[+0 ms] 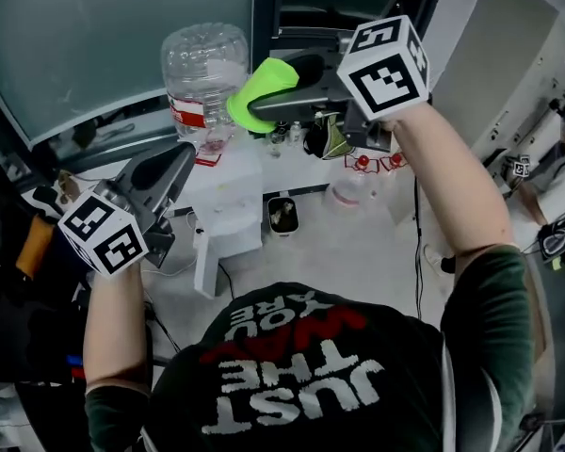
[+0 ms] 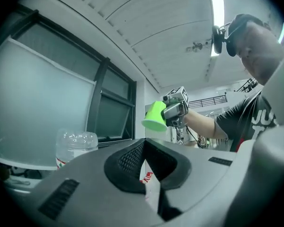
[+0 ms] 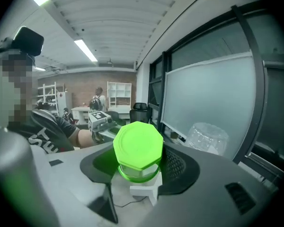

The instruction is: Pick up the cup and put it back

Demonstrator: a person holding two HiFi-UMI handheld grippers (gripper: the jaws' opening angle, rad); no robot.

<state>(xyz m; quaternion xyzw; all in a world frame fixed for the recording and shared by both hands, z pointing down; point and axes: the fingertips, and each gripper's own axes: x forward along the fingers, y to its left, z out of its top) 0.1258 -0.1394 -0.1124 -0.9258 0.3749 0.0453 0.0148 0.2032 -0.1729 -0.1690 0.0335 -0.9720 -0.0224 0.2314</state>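
Wide white desk (image 1: 358,243) spread out below, and standing tall at its back edge is the big clear water bottle (image 1: 205,69), our landmark. It sits on top of a white stand (image 1: 228,210).

Just right of the bottle, up in the air, is the right gripper (image 1: 290,92). Its jaws are spread wide and clamped on the green cup (image 1: 254,97). The cup is well off the desk, tipped on its side with its wider end pointing toward the bottle. From the right gripper view, the eight-sided closed end faces the camera, wedged between the dark pads.

Below and left of the bottle hangs the left gripper (image 1: 181,163), jaws drawn together at the tips with nothing between them.

Below and right of the bottle, beside the stand, a small dark tub (image 1: 282,215) rests on the desk.
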